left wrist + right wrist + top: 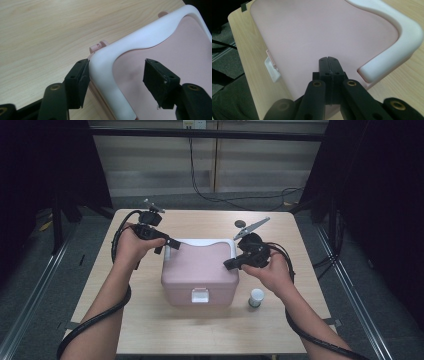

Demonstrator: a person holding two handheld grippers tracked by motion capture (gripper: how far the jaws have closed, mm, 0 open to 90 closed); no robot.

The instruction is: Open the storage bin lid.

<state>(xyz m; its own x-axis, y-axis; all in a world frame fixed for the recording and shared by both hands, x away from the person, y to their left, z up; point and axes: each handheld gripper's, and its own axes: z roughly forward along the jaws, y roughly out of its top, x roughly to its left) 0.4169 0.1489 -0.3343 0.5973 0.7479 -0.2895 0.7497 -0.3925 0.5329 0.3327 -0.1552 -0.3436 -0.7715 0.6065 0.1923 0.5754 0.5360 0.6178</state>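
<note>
A pink box (200,270) with a white handle (200,242) folded flat on its lid stands mid-table. My left gripper (167,245) is at the handle's back left corner. In the left gripper view its jaws (116,67) stand open astride the white handle (107,72): one pad lies against the handle's outer edge, the other is well clear over the pink lid. My right gripper (229,265) is shut with nothing between its fingers. Its tips (328,60) sit on or just over the pink lid (312,32), beside the end of the handle (392,50).
A white latch (200,295) sits on the box's near side. A small white-capped bottle (256,297) stands right of the box, by my right hand. A dark round object (240,224) lies at the back of the wooden table (150,330). Cables run across the floor behind.
</note>
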